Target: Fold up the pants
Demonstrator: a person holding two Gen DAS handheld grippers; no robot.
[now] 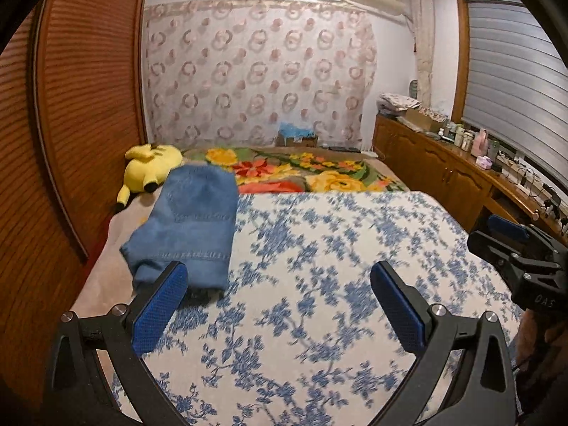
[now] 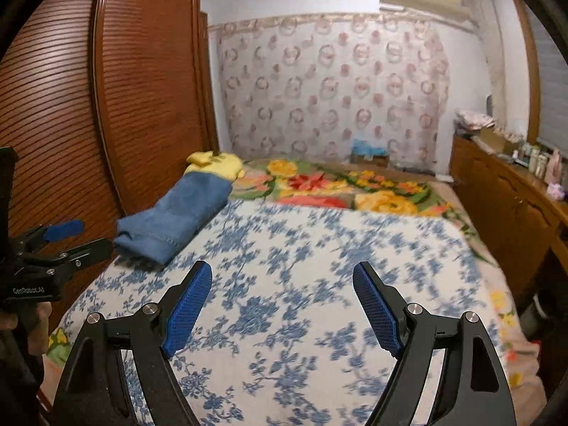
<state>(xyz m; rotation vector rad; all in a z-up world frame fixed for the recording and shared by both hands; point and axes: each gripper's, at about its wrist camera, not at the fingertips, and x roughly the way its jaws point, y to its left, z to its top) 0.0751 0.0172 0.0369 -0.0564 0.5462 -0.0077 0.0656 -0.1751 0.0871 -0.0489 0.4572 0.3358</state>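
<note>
A folded pair of blue denim pants (image 1: pixel 191 223) lies flat at the left side of the bed, on the edge of the blue-flowered white bedspread (image 1: pixel 337 284). My left gripper (image 1: pixel 278 278) stands open above the bedspread, its left fingertip just in front of the pants' near hem, with nothing between its blue pads. In the right wrist view the pants (image 2: pixel 174 216) lie to the far left, and my right gripper (image 2: pixel 282 278) hovers open over the bedspread (image 2: pixel 301 301), well apart from them. Each gripper shows at the edge of the other's view: the right one (image 1: pixel 511 245) and the left one (image 2: pixel 67 239).
A yellow plush toy (image 1: pixel 149 170) lies beyond the pants by the slatted wooden wardrobe (image 1: pixel 71 142). A bright flowered blanket (image 1: pixel 312 170) covers the bed's far end. A wooden sideboard (image 1: pixel 443 174) with bottles and boxes runs along the right. A person's hand (image 2: pixel 32 323) holds the left gripper.
</note>
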